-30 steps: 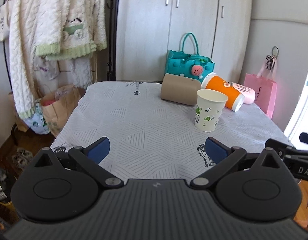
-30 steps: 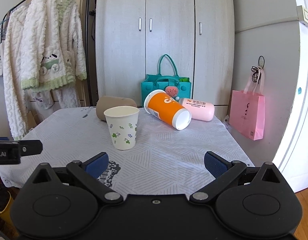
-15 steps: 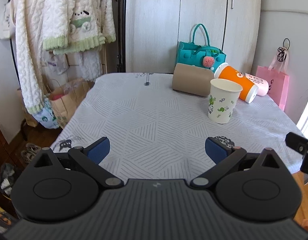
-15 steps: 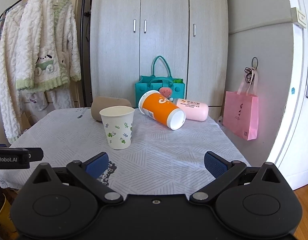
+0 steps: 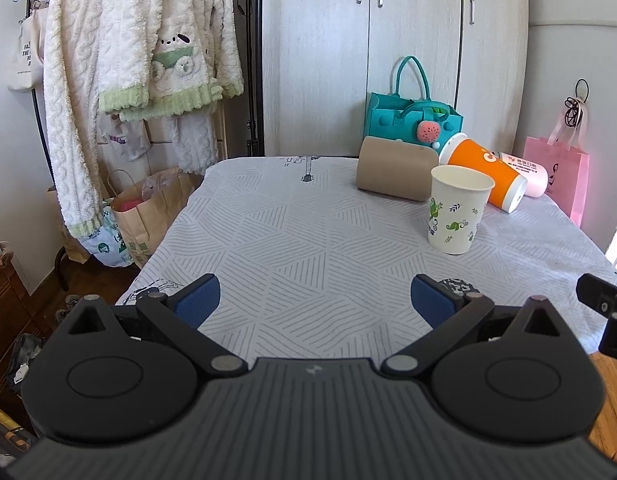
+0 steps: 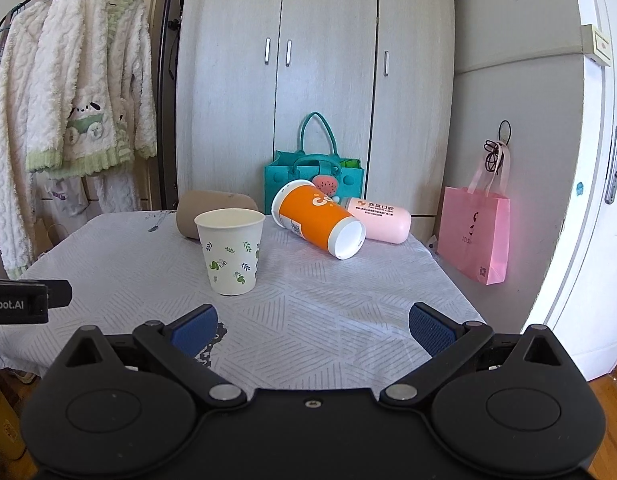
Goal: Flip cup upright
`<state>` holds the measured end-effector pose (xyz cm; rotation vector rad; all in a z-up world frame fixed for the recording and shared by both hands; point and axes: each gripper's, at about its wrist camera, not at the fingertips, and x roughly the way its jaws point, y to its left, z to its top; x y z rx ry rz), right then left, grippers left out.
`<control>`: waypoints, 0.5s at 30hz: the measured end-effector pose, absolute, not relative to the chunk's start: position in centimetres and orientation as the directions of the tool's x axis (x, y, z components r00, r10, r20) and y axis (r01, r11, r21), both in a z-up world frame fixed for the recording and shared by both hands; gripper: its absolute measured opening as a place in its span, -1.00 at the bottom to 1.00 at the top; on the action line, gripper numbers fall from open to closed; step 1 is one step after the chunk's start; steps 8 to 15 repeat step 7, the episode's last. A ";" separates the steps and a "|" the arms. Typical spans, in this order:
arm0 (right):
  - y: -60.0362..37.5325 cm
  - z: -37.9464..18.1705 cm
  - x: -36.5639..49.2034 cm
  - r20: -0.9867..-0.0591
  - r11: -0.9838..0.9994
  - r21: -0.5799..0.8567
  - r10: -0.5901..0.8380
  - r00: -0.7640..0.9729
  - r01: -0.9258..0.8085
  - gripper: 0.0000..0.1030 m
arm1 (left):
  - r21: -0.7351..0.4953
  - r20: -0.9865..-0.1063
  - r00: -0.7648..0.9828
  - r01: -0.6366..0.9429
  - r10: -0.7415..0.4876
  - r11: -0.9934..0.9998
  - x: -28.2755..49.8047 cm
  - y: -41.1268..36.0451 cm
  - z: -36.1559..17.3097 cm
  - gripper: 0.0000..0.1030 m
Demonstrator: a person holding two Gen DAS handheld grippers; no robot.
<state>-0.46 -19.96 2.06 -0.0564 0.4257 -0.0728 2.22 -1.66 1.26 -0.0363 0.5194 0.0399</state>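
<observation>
A white paper cup with green leaf prints [image 5: 456, 210] [image 6: 230, 251] stands upright on the cloth-covered table [image 5: 308, 240] [image 6: 340, 300]. Behind it an orange cup [image 5: 482, 174] [image 6: 318, 219], a brown cup [image 5: 396, 168] [image 6: 198, 214] and a pink cup [image 5: 526, 172] [image 6: 382, 222] lie on their sides. My left gripper [image 5: 314, 300] is open and empty over the near table edge. My right gripper [image 6: 312, 322] is open and empty, near the front edge, short of the white cup.
A teal bag [image 5: 412, 120] [image 6: 312, 172] stands behind the cups by the wardrobe [image 6: 316, 80]. A pink bag [image 6: 474, 232] hangs at the right wall. Robes [image 5: 128, 60] and a paper bag [image 5: 148, 208] are left of the table.
Both grippers have drawn back and risen a little from the table; the cups look slightly farther off. All cups have stayed in place. Both grippers stay open.
</observation>
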 end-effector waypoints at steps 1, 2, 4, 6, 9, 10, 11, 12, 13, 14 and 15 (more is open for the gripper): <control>-20.0 2.0 -0.4 -0.411 0.996 -0.069 -0.083 0.908 0.060 1.00 | -0.026 -0.496 0.868 -0.047 0.027 0.999 2.2 -1.6 1.2 1.00; -20.0 2.0 -0.5 -0.411 0.996 -0.068 -0.084 0.908 0.062 1.00 | -0.026 -0.495 0.868 -0.049 0.029 0.998 2.2 -1.6 1.2 1.00; -20.0 2.0 -0.4 -0.412 0.996 -0.066 -0.085 0.907 0.063 1.00 | -0.022 -0.492 0.870 -0.051 0.034 0.998 2.1 -1.7 1.2 1.00; -20.0 2.0 -0.4 -0.414 0.996 -0.067 -0.087 0.906 0.065 1.00 | -0.027 -0.496 0.868 -0.045 0.026 0.999 2.1 -1.6 1.2 1.00; -20.0 1.9 -0.4 -0.414 0.996 -0.068 -0.087 0.906 0.064 1.00 | -0.029 -0.499 0.866 -0.042 0.022 0.999 2.1 -1.6 1.2 1.00; -20.0 1.9 -0.4 -0.414 0.996 -0.068 -0.087 0.906 0.064 1.00 | -0.029 -0.499 0.866 -0.042 0.022 0.999 2.1 -1.6 1.2 1.00; -20.0 1.9 -0.4 -0.414 0.996 -0.068 -0.087 0.906 0.064 1.00 | -0.029 -0.499 0.866 -0.042 0.022 0.999 2.1 -1.6 1.2 1.00; -20.0 1.9 -0.4 -0.414 0.996 -0.068 -0.087 0.906 0.064 1.00 | -0.029 -0.499 0.866 -0.042 0.022 0.999 2.1 -1.6 1.2 1.00; -20.0 1.9 -0.4 -0.414 0.996 -0.068 -0.087 0.906 0.064 1.00 | -0.029 -0.499 0.866 -0.042 0.022 0.999 2.1 -1.6 1.2 1.00; -20.0 1.9 -0.4 -0.414 0.996 -0.068 -0.087 0.906 0.064 1.00 | -0.029 -0.499 0.866 -0.042 0.022 0.999 2.1 -1.6 1.2 1.00; -20.0 1.9 -0.4 -0.414 0.996 -0.068 -0.087 0.906 0.064 1.00 | -0.029 -0.499 0.866 -0.042 0.022 0.999 2.1 -1.6 1.2 1.00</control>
